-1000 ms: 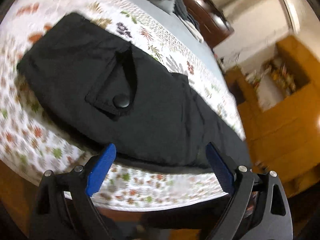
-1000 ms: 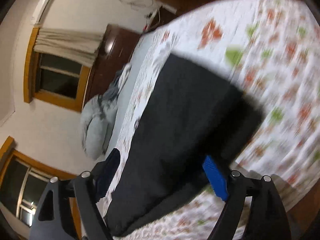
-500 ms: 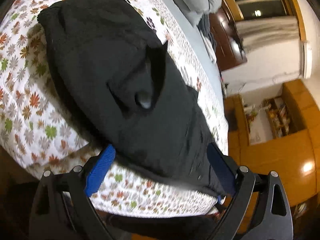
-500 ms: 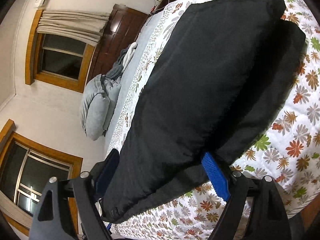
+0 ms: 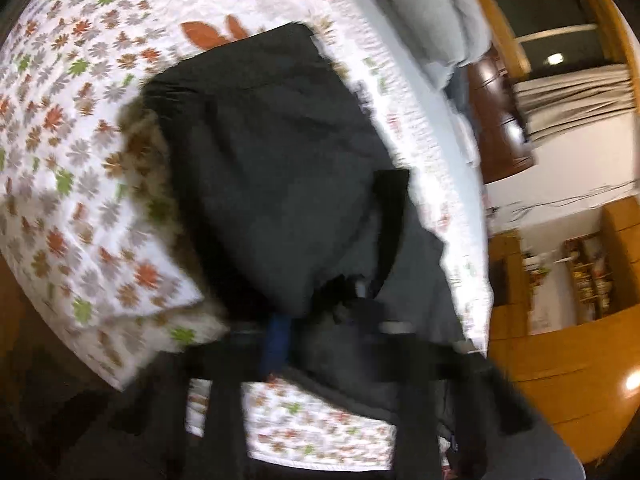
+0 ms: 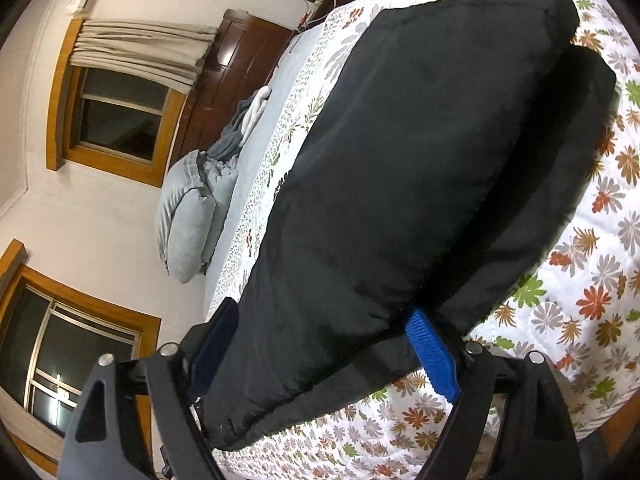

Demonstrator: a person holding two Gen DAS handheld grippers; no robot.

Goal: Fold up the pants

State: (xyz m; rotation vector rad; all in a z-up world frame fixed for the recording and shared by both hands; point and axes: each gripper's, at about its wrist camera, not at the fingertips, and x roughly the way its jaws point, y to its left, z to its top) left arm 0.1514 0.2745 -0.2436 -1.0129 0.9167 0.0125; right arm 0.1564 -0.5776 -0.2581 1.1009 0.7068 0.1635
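Note:
Black pants (image 5: 272, 184) lie folded lengthwise on a flower-print quilt (image 5: 80, 160). In the blurred left wrist view my left gripper (image 5: 316, 320) is at their near edge, its jaws closing tight on a bunch of the black fabric. One blue pad (image 5: 276, 340) shows and the other is hidden under the cloth. In the right wrist view the pants (image 6: 420, 152) run away from me in two stacked layers. My right gripper (image 6: 320, 344) stands open astride their near end. Its right blue pad (image 6: 430, 356) sits in the gap between the layers.
The quilt (image 6: 580, 300) ends just below both grippers at the bed's edge. A grey pillow and bundled bedding (image 6: 188, 216) lie at the far side by a dark wooden headboard (image 6: 240, 52). An orange wooden cabinet (image 5: 560, 360) stands beside the bed.
The left jaws have gone from wide open to shut on the pants' near edge, and that gripper has rolled and dipped forward. The right gripper slid in early, then stayed still.

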